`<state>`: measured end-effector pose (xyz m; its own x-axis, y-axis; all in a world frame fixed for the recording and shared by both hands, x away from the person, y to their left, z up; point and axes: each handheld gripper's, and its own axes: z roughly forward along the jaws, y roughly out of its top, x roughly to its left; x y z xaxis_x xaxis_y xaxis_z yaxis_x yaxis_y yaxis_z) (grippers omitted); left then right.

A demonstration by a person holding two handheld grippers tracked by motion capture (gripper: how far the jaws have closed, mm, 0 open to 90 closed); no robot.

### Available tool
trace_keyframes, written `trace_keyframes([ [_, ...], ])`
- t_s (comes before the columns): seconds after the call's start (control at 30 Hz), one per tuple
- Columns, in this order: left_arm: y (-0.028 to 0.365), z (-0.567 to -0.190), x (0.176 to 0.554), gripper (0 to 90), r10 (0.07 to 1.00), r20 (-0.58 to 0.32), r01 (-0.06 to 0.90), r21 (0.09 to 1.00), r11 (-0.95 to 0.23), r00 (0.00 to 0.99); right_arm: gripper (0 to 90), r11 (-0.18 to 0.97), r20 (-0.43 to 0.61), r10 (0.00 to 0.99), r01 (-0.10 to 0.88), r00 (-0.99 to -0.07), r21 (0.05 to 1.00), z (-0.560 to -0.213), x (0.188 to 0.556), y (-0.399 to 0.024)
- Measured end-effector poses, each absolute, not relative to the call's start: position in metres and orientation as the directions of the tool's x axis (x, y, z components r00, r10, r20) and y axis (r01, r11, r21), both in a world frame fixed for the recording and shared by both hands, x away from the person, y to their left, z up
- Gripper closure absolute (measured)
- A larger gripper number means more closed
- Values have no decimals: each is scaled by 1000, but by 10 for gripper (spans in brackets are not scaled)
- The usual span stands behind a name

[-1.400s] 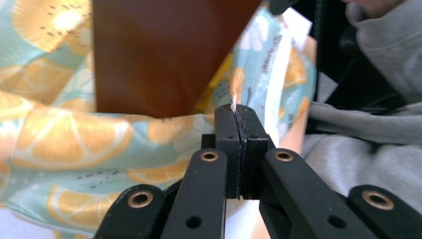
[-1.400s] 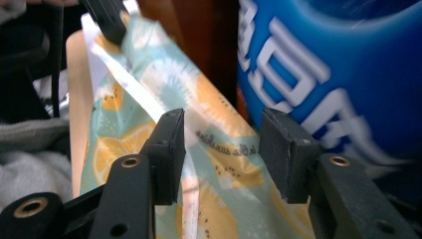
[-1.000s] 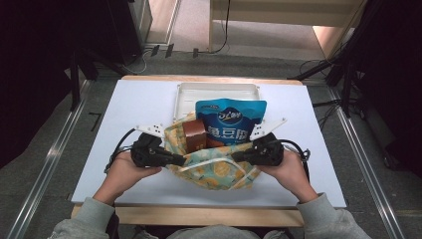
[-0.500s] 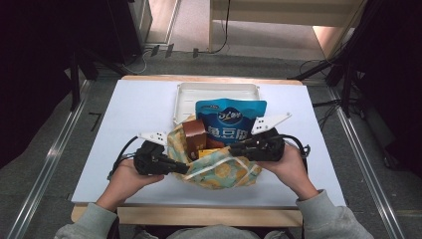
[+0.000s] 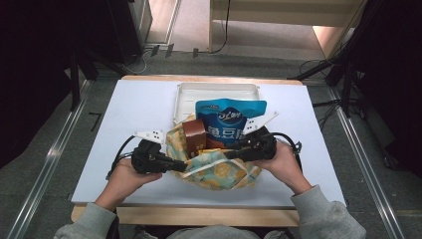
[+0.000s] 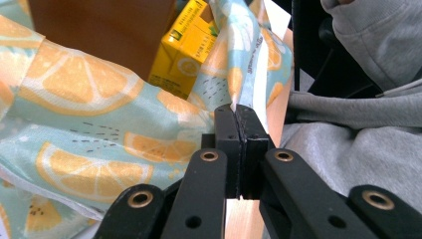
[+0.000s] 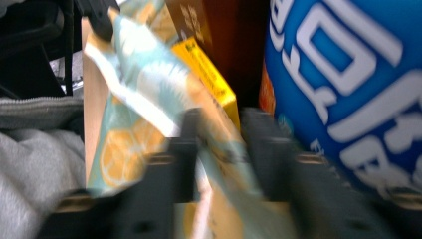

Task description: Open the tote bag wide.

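High view shows a soft fabric bag printed with orange slices on pale blue (image 5: 214, 172) lying at the near middle of the white table (image 5: 134, 114), just in front of a white plastic tray (image 5: 186, 92). Standing in the bag's open mouth are a blue snack pouch with white lettering (image 5: 230, 122), a dark brown box (image 5: 195, 132) to its left, and a yellow drink carton (image 6: 191, 47) that the left gripper view shows beside the brown box. The left gripper (image 5: 171, 164), held in the person's left hand (image 5: 124, 177), sits at the bag's left edge; in the left gripper view its black jaws are pressed fully together, pinching the bag's cloth rim. The right gripper (image 5: 234, 153), in the right hand (image 5: 281, 162), reaches into the bag's right side next to the blue pouch. Its own view is blurred, but the jaws stand apart with a fold of the bag's fabric between them, having just been closing a little; the pads do not visibly clamp it. Grey sleeves (image 5: 318, 216) enter from the near edge.
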<state>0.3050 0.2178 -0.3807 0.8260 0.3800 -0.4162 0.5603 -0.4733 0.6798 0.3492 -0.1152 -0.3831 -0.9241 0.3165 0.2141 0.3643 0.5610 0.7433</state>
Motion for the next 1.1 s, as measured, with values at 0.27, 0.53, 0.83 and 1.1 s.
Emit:
trace_keyframes([
  [0.27,220,-382,307,900,399,-413,569,679,-465,819,900,539,248,328,396,-912,743,-383,339,-123],
  [0.53,219,-388,303,900,403,-423,580,661,-475,812,900,519,256,334,403,-907,754,-387,314,-129],
  [0.83,217,-410,299,900,410,-441,600,628,-495,799,900,509,274,346,425,-897,749,-411,295,-132],
  [1.1,215,-432,303,900,432,-475,641,596,-482,767,900,524,272,357,433,-893,733,-432,290,-135],
])
